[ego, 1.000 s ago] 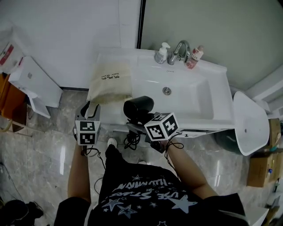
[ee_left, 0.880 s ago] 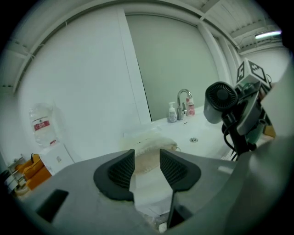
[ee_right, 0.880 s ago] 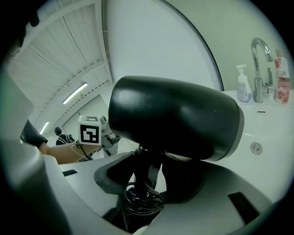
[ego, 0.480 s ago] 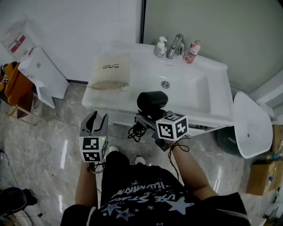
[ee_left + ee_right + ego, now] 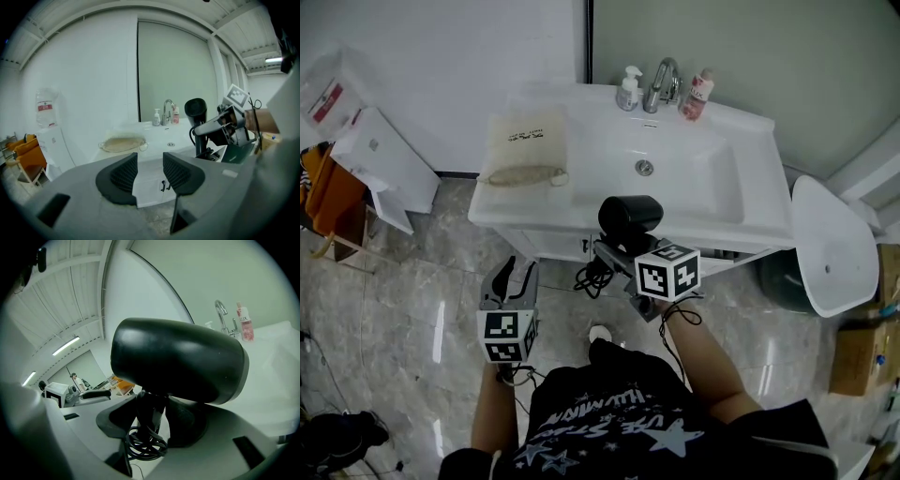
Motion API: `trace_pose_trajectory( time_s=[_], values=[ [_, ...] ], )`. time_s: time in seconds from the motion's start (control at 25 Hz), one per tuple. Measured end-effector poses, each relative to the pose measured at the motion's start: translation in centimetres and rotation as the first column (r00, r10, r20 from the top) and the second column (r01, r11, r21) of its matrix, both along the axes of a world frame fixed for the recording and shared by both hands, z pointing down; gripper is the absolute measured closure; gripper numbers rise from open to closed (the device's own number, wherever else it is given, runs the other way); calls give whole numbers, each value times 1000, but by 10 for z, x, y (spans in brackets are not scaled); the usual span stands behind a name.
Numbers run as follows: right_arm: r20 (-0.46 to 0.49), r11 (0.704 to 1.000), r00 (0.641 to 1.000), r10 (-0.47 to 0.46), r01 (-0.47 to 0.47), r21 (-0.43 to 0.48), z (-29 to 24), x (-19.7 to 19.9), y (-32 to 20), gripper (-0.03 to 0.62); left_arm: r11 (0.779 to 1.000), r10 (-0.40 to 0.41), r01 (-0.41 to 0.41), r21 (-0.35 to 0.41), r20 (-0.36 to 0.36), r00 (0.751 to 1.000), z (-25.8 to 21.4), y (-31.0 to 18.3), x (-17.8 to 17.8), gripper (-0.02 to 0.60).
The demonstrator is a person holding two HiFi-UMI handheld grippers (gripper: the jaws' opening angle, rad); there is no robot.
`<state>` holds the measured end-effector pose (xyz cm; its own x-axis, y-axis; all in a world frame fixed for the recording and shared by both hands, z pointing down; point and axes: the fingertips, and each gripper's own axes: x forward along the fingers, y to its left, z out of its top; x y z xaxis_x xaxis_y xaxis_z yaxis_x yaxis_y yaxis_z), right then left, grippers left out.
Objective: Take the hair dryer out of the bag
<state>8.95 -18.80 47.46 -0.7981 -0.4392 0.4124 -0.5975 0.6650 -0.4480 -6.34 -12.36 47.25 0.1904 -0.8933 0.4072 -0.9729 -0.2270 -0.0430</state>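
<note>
My right gripper (image 5: 154, 417) is clamped on the handle of the hair dryer (image 5: 178, 359), its 2 jaws pressed against either side of the black stem. The barrel sits above them and fills most of the right gripper view. In the head view the marker cube (image 5: 667, 272) covers those jaws, so I read the grip from the gripper's own camera alone. Below the jaws the cord (image 5: 142, 444) hangs in a tight coil; I cannot tell where its end runs.

My left gripper (image 5: 150, 172) holds nothing. Its jaws are parted by a narrow gap, with only cabinet front and floor showing through. To its right, its own view shows the dryer held upright in the air by the other gripper, clear of the bag (image 5: 525, 150). That cloth bag lies flat on the counter ahead of the left gripper, well apart from both; its print is too small to read.

Beyond the right gripper lies the basin (image 5: 703, 187), with faucet (image 5: 661, 82), pump bottle (image 5: 628, 89) and pink bottle (image 5: 698, 94) at its back rim. The right gripper view catches the faucet and pink bottle clearly, the pump bottle only as a sliver beside the faucet.
</note>
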Motion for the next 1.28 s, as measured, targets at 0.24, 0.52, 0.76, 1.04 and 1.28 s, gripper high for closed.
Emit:
trace_pose_trajectory(
  time_s=[0.24, 0.52, 0.76, 1.04, 1.28],
  values=[
    [-12, 999, 998, 54, -54, 6, -6, 7, 34, 401, 999, 51, -52, -14, -69, 996, 3, 41, 11, 441],
    [-47, 993, 992, 121, -120, 19, -12, 26, 101, 401, 991, 135, -135, 11, -80, 988, -3, 102, 22, 549],
    [-54, 984, 983, 178, -176, 34, -16, 42, 166, 401, 984, 175, -176, 1, -100, 979, 0, 160, 29, 560],
    [-70, 970, 968, 242, -242, 10, -6, 61, 239, 401, 976, 203, -212, -42, -153, 967, 21, 226, 42, 560],
    [-79, 961, 959, 273, -276, -29, 11, 79, 281, 401, 970, 224, -236, -62, -163, 961, 36, 265, 54, 558]
  ],
)
